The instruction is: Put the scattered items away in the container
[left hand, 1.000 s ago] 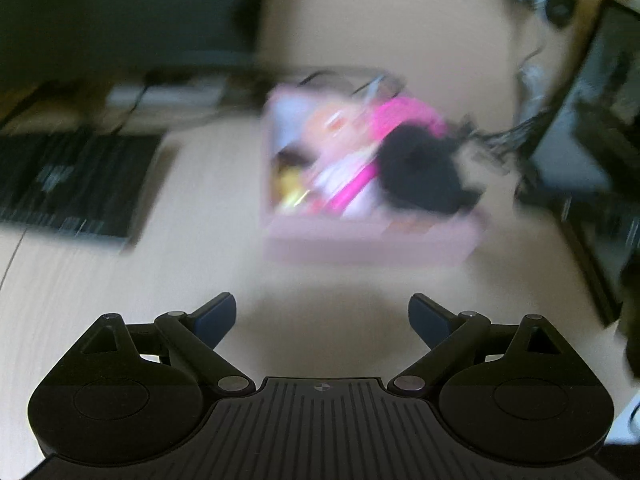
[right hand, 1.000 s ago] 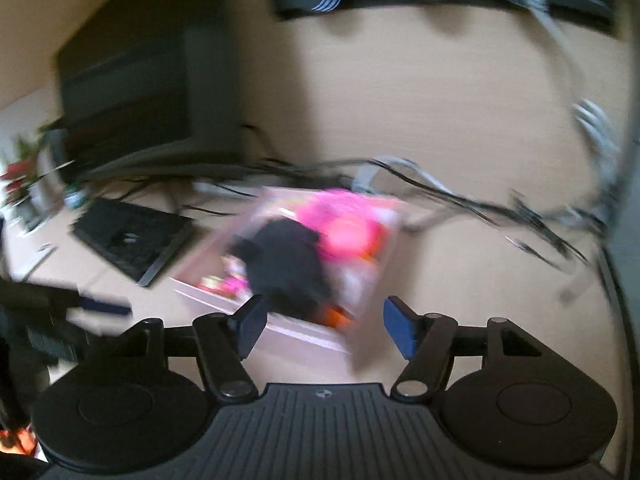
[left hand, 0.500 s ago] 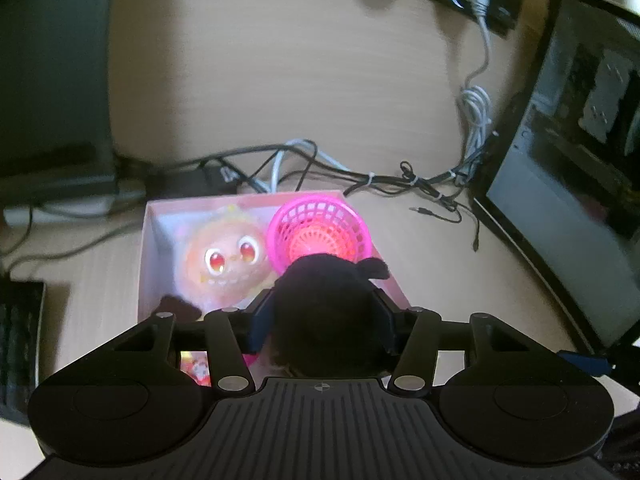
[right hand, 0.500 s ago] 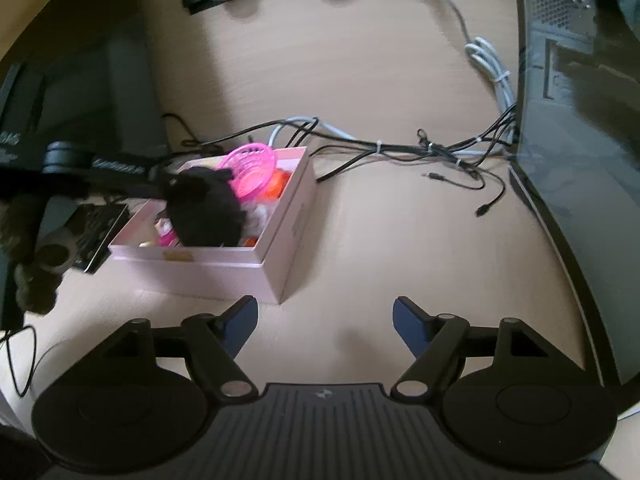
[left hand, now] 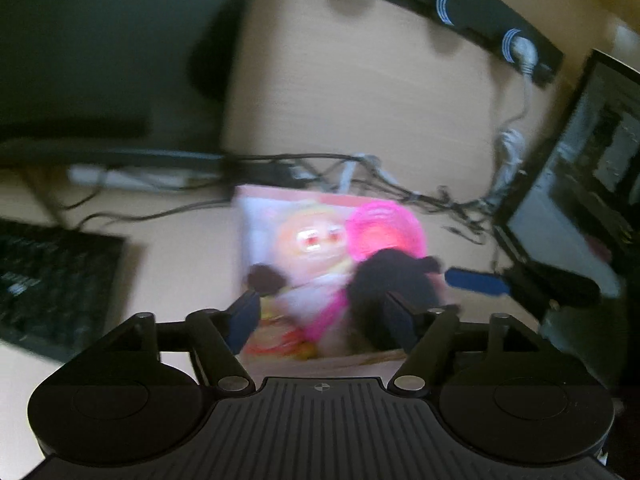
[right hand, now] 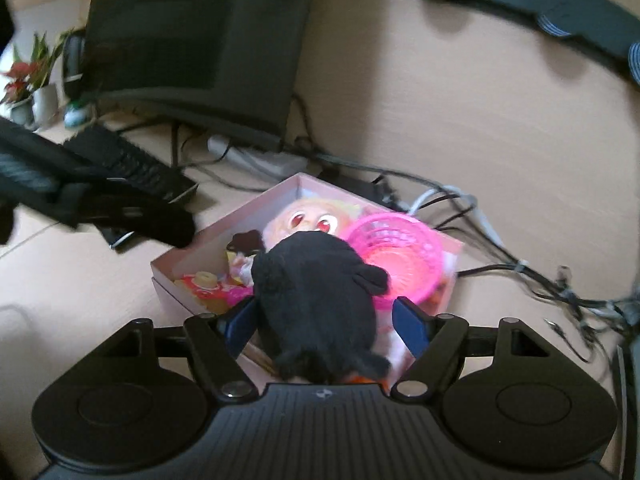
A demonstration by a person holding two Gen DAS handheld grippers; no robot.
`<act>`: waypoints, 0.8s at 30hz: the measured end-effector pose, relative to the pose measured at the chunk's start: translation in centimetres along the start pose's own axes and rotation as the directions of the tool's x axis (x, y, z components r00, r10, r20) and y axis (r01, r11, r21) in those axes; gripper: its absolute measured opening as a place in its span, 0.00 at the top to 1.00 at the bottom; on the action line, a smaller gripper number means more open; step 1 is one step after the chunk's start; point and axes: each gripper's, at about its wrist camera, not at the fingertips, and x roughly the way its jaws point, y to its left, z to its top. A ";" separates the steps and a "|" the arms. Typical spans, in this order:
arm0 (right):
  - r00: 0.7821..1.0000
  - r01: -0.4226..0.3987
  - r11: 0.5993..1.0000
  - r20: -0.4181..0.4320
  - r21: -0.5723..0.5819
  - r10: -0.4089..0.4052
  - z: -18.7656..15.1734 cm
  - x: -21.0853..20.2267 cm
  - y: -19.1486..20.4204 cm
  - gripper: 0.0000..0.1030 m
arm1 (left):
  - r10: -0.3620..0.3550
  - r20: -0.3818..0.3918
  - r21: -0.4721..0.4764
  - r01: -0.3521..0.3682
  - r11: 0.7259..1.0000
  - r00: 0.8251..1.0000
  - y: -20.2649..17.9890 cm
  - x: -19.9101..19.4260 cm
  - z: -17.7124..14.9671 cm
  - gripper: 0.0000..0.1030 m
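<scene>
The black plush toy (right hand: pixel 316 300) lies on top in the pink box (right hand: pixel 192 248), between the parted, not pressing jaws of the right gripper (right hand: pixel 322 322). The left gripper (left hand: pixel 320 316), just opened again, holds nothing. Better to push the plush deeper, gently, so it does not roll out.

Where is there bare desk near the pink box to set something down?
Bare desk lies left of the pink box, between it and the keyboard, and right of it, in front of the cables. Behind the box, cables and a power strip crowd the desk. The box itself is full: black plush, pink basket, doll.
</scene>
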 end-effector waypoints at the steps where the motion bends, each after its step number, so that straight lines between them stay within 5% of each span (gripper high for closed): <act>1: 0.999 -0.029 0.999 -0.023 -0.028 0.029 0.5 0.3 -0.1 0.38 | 0.014 -0.005 -0.011 -0.014 1.000 1.000 0.6 -0.1 -0.3 0.20; 9: 0.976 -0.153 0.939 -0.198 -0.307 0.094 3.8 0.3 -0.9 0.43 | 0.016 -0.010 -0.091 -0.017 0.996 1.000 2.6 0.5 -1.6 0.16; 13: 0.952 -0.225 0.925 -0.272 -0.305 0.141 4.0 1.6 -0.7 0.38 | 0.000 -0.016 -0.083 -0.002 0.997 1.000 2.6 0.8 -1.6 0.15; 18: 0.971 -0.184 0.945 -0.201 -0.270 0.132 3.2 -0.6 -0.8 0.30 | 0.004 -0.027 -0.047 -0.006 0.999 1.000 2.1 1.1 -1.5 0.13; 24: 0.998 -0.052 0.998 -0.049 -0.031 0.050 0.9 -6.9 -4.4 0.20 | -0.013 -0.041 -0.011 0.013 1.000 0.999 1.3 2.2 -0.2 0.12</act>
